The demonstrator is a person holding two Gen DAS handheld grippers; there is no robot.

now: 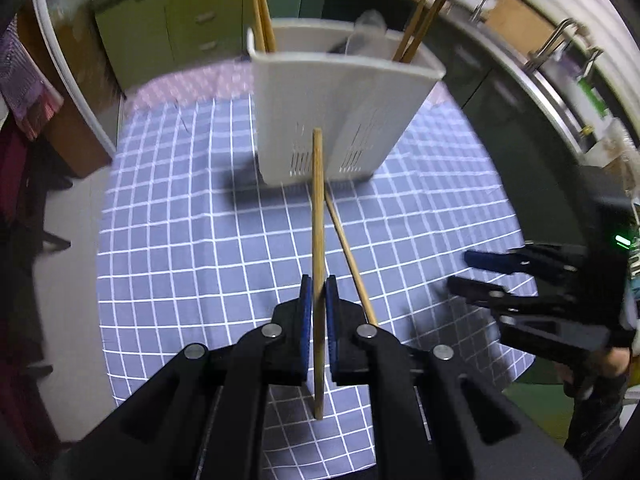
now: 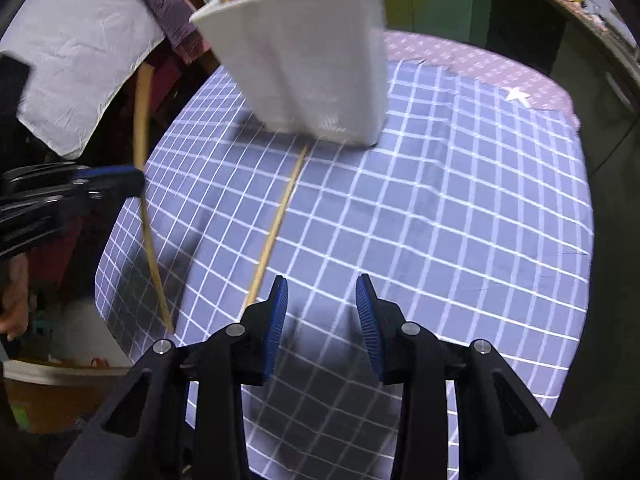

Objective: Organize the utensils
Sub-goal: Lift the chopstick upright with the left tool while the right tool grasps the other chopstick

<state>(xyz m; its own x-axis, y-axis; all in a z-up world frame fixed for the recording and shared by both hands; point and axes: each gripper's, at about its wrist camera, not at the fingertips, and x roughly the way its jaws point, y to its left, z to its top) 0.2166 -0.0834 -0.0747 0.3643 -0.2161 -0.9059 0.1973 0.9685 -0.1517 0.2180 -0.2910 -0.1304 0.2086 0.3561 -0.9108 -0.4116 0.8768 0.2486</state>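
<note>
A white utensil holder (image 1: 340, 116) (image 2: 308, 60) stands on the blue checked tablecloth, with several wooden chopsticks (image 1: 420, 24) and a clear utensil sticking out of it. My left gripper (image 1: 319, 288) is shut on one wooden chopstick (image 1: 318, 216), held above the cloth and pointing toward the holder; the same gripper (image 2: 128, 180) and chopstick (image 2: 141, 120) appear at the left of the right wrist view. A second chopstick (image 1: 348, 256) (image 2: 276, 228) lies on the cloth, running from the holder's base toward me. My right gripper (image 2: 322, 300) (image 1: 464, 270) is open, nothing between its fingers, just right of that lying chopstick.
The tablecloth (image 2: 460, 200) covers a round table whose edge curves off at left and right. Green cabinets (image 1: 172, 28) stand behind the table, and a counter with a sink and tap (image 1: 560, 48) lies at the right. Cloths hang at the left.
</note>
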